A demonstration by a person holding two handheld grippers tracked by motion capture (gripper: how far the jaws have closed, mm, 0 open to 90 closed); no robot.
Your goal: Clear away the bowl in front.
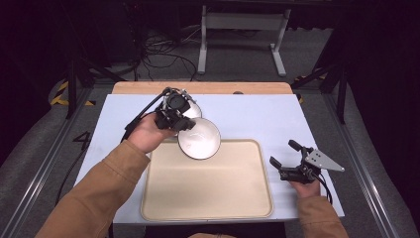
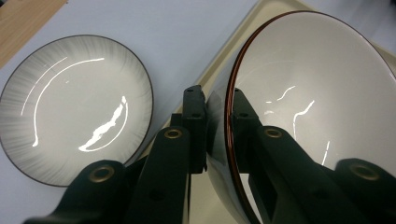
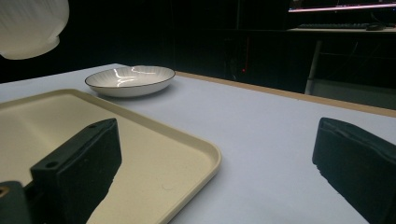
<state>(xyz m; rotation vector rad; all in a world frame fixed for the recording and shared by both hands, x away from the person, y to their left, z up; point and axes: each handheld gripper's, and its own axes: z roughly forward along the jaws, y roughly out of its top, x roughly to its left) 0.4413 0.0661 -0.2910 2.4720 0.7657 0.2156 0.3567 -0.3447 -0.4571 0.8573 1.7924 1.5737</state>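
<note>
My left gripper [image 1: 179,125] [image 2: 218,121] is shut on the rim of a white bowl [image 1: 199,138] [image 2: 322,88] with a brown edge. It holds the bowl in the air over the far left corner of the beige tray [image 1: 208,193] [image 2: 243,42]; the bowl's underside [image 3: 28,25] hangs at the top left of the right gripper view. A shallow white plate [image 1: 193,110] [image 2: 70,107] [image 3: 130,80] with a dark rim lies on the table beyond the tray. My right gripper [image 1: 287,157] [image 3: 215,158] rests open at the tray's right side, with nothing between its jaws.
The tray [image 3: 140,140] lies on the pale blue table top [image 1: 262,119], near the front edge. A wooden strip [image 1: 203,88] runs along the table's far edge. A white metal stand [image 1: 242,29] and cables are on the floor beyond.
</note>
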